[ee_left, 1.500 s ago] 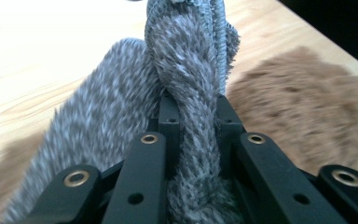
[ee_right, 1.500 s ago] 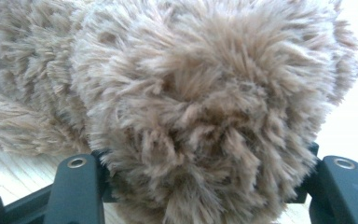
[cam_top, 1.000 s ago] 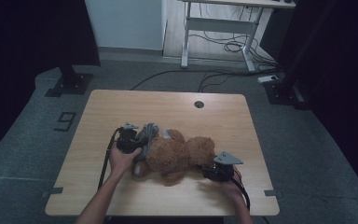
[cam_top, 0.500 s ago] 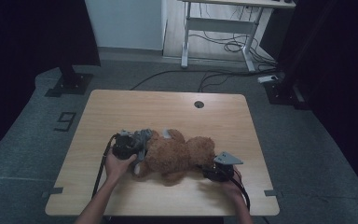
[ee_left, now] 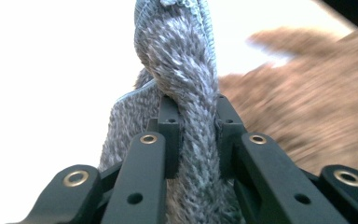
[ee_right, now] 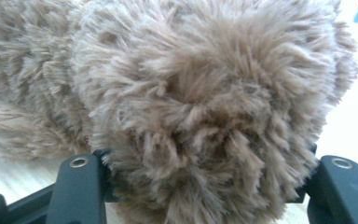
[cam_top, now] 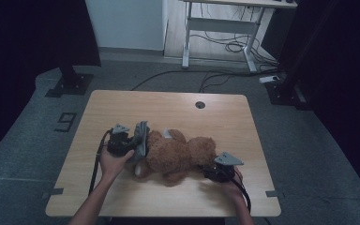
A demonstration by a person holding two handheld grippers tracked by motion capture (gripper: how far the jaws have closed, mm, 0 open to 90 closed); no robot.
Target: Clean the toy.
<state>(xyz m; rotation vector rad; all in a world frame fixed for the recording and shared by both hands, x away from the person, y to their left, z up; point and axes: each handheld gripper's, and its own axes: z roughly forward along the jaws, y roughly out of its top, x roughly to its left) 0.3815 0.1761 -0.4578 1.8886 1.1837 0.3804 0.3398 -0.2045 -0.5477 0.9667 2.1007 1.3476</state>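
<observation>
So the brown teddy bear (cam_top: pixel 178 154) is lying on its side in the middle of the wooden table (cam_top: pixel 178 105). The left gripper (cam_top: pixel 133 145) is clamped tight on a fuzzy grey knit garment (ee_left: pixel 186 84) bunched at the bear's left end, and the right gripper (cam_top: pixel 211 169) has its jaws squeezing the plush at the other end.

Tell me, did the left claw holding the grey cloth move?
Yes. The left claw, shut on the grey cloth, shifted nearer the table's front edge, toward the person.
</observation>
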